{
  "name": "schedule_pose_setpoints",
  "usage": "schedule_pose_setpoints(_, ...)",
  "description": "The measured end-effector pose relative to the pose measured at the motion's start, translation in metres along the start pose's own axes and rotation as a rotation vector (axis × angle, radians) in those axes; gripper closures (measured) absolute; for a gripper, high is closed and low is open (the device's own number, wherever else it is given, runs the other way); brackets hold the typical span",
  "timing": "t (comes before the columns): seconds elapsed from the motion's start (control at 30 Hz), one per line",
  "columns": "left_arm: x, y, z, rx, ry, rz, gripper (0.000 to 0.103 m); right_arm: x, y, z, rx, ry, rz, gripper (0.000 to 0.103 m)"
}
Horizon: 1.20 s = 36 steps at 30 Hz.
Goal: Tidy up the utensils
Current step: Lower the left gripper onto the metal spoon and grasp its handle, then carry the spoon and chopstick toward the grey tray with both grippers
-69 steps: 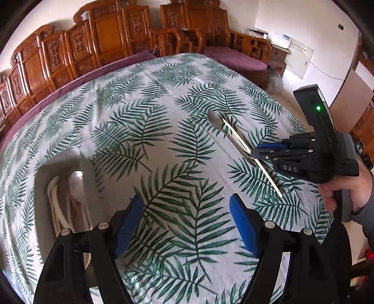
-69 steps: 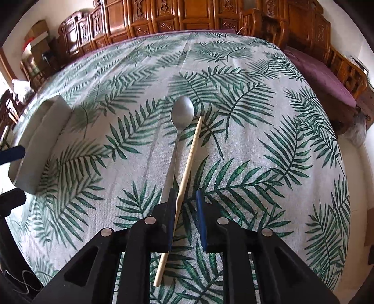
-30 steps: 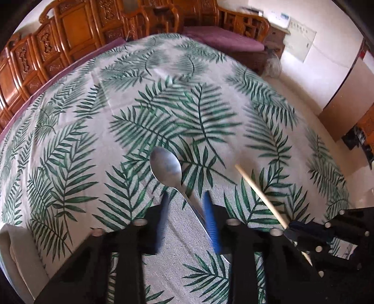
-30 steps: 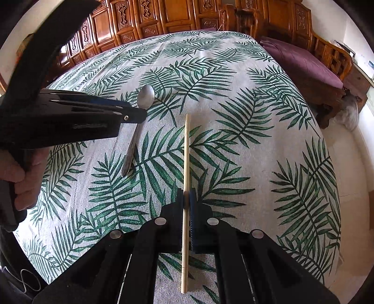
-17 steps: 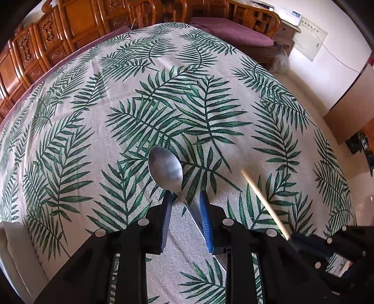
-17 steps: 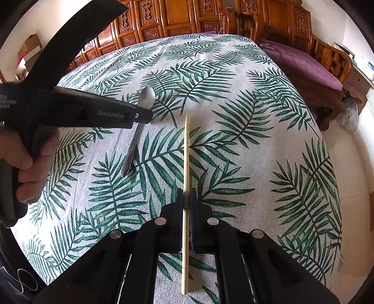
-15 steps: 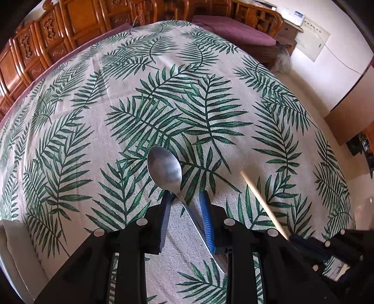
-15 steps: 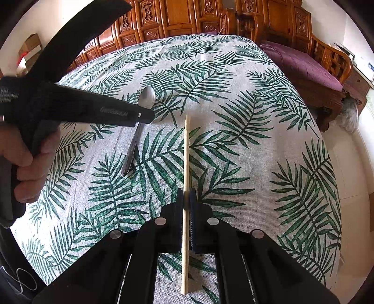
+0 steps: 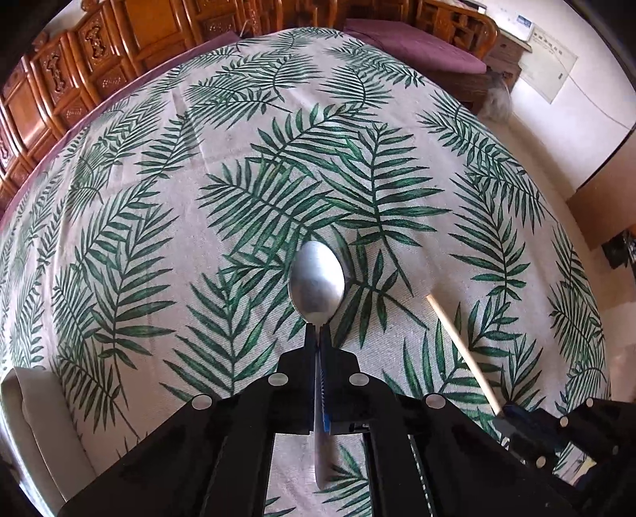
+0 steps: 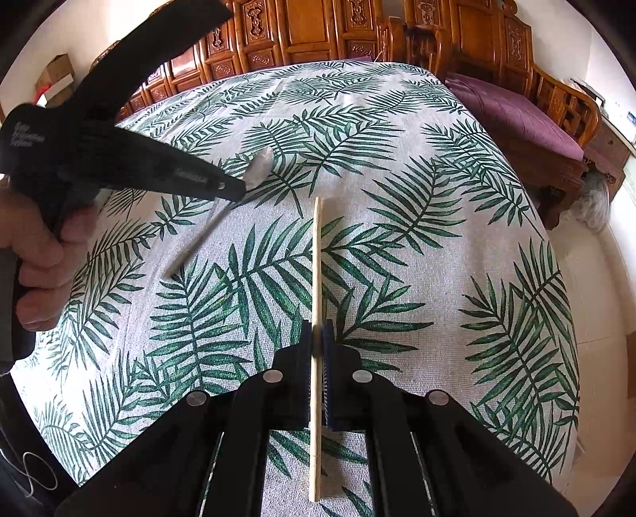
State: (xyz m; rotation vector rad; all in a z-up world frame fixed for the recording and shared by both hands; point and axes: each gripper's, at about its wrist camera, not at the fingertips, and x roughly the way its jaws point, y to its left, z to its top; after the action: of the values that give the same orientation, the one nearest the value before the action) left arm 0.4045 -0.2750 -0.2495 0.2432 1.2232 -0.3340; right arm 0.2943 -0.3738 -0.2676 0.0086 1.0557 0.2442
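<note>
A metal spoon (image 9: 317,278) is pinched by its neck between the pads of the left gripper (image 9: 317,338), whose jaws have just been closing and are now pressed together on it; the bowl is seen just beyond the fingertips, and the handle runs back between the fingers toward the camera. In the right wrist view the spoon (image 10: 260,161) is seen mostly hidden behind the left gripper (image 10: 234,187), with its handle slanting down toward the table's near left side; whether the handle tip is touching the cloth cannot be told. The left gripper is grasped by a hand (image 10: 43,254) at the left edge of that view. A single wooden chopstick (image 10: 316,302) is pinched between the pads of the right gripper (image 10: 317,334), the jaws being closed on it about midway along its length, so that it points toward the far edge of the table. In the left wrist view the same chopstick (image 9: 457,342) is seen to the right of the spoon, well apart from it, running into the right gripper (image 9: 503,413) at the lower right. The table is covered by a palm-leaf tablecloth (image 9: 198,199). A pale tray (image 9: 35,421) is partly shown at the table's near left corner; its contents cannot be made out. Carved wooden chairs (image 10: 318,28) are ranged along the far edge.
</note>
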Motion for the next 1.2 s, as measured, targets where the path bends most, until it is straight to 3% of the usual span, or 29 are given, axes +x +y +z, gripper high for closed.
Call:
schedule_pose_setpoints(0.47, -0.035, 0.012, -0.019, 0.034, -0.076, -0.041, 0.103, -0.012, -0.001, 0.007, 0.005, -0.014, -0.039, 0.097)
schedule_pose_setpoints(0.67, -0.033, 0.006, -0.019, 0.072, -0.054, -0.055, 0.102, -0.017, 0.001, 0.007, 0.02, -0.022, -0.046, 0.097)
schedule_pose_setpoints(0.77, -0.025, -0.001, -0.019, 0.095, -0.038, -0.05, 0.076, -0.018, 0.002, 0.004, 0.023, -0.018, -0.042, 0.097)
schedule_pose_setpoints(0.9, -0.008, -0.006, -0.018, 0.112, 0.007, -0.034, 0.076, -0.017, 0.001, 0.001, 0.03, -0.016, -0.036, 0.097)
schedule_pose_setpoints(0.97, -0.007, -0.009, -0.018, 0.129, -0.006, -0.019, 0.078, -0.018, 0.0, 0.001, 0.034, -0.017, -0.032, 0.097)
schedule_pose_setpoints(1.03, -0.006, -0.01, -0.017, 0.126, -0.004, -0.028, 0.086, -0.018, -0.001, 0.001, 0.036, -0.018, -0.028, 0.097)
schedule_pose_setpoints(1.07, -0.005, -0.01, -0.016, 0.119, -0.002, -0.028, 0.099, -0.018, -0.001, 0.001, 0.037, -0.018, -0.027, 0.097)
schedule_pose_setpoints(1.2, -0.005, -0.014, -0.018, 0.133, -0.015, -0.021, 0.101, -0.019, -0.001, 0.001, 0.035, -0.019, -0.029, 0.097)
